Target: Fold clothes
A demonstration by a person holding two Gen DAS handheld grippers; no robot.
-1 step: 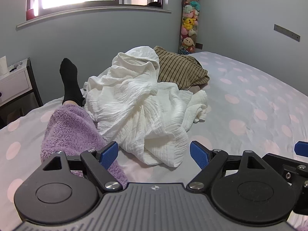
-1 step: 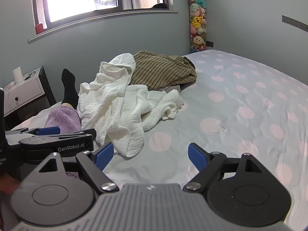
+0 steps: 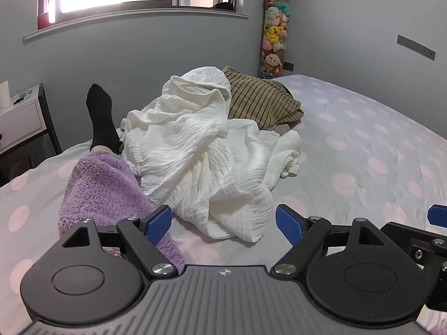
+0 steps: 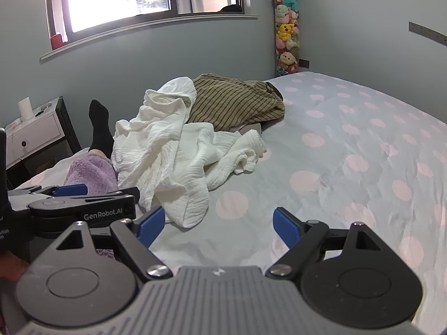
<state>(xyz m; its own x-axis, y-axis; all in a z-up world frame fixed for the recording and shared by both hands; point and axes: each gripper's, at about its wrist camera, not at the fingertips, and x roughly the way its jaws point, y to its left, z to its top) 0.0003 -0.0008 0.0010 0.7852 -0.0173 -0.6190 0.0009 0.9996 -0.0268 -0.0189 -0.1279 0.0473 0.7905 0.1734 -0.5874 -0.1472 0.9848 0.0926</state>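
With both the left gripper (image 3: 223, 223) and right gripper (image 4: 216, 224) spread empty, each should pinch a separate hem of the white garment (image 3: 201, 150) just ahead of its fingertips.

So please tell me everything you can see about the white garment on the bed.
The white garment is a crinkled, gauze-like cloth, thin and soft by its look, lying unfolded in a loose heap on the dotted bedsheet. Its far part rises into a hood-like fold; one crumpled end trails to the right. It overlaps the brown striped garment behind it and touches the purple fleece leg on its left. Both tongs, left and right, are open and apart from it.
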